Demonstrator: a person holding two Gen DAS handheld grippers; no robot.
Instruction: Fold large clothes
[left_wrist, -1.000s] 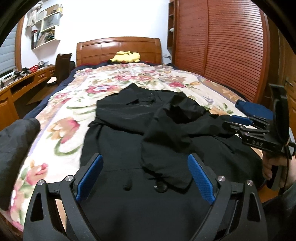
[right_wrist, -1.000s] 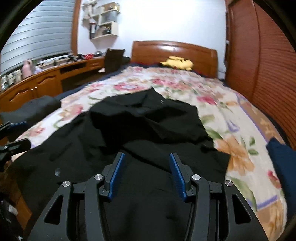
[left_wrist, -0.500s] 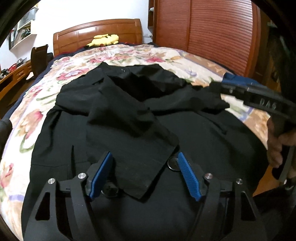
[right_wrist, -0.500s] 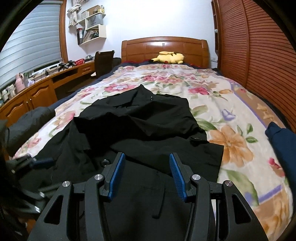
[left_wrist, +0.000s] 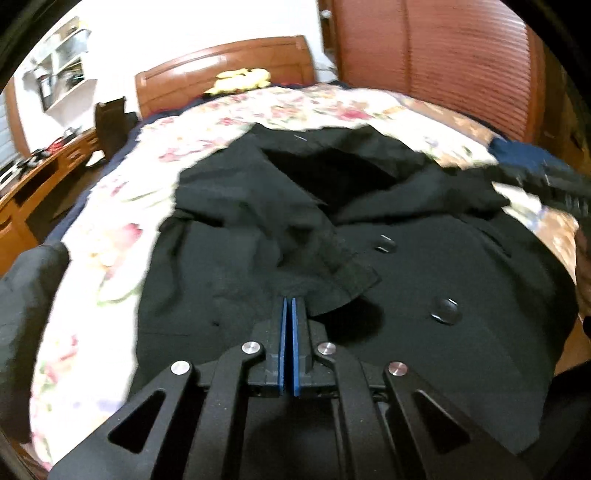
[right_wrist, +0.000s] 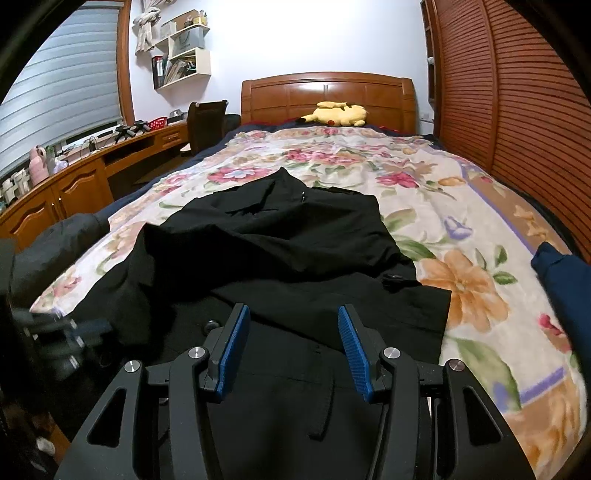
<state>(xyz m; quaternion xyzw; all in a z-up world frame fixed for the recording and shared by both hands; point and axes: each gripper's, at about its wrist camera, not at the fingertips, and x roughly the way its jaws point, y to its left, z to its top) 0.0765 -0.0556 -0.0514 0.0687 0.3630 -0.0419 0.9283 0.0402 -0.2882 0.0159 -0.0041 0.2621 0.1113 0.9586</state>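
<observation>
A large black coat with round buttons lies spread on the floral bedspread, both sleeves folded across its front. My left gripper is shut on the cuff of the black sleeve, which lies over the coat's middle. In the right wrist view the coat lies ahead, and my right gripper is open and empty just above its lower right part. The right gripper also shows blurred at the right edge of the left wrist view.
A yellow plush lies by the wooden headboard. A wooden slatted wardrobe runs along the right. A desk and chair stand to the left. A dark grey garment lies at the bed's left edge, a blue one at the right.
My left gripper closed from wide open onto the sleeve cuff and moved in closer. My right gripper stayed open and shifted a little forward over the coat.
</observation>
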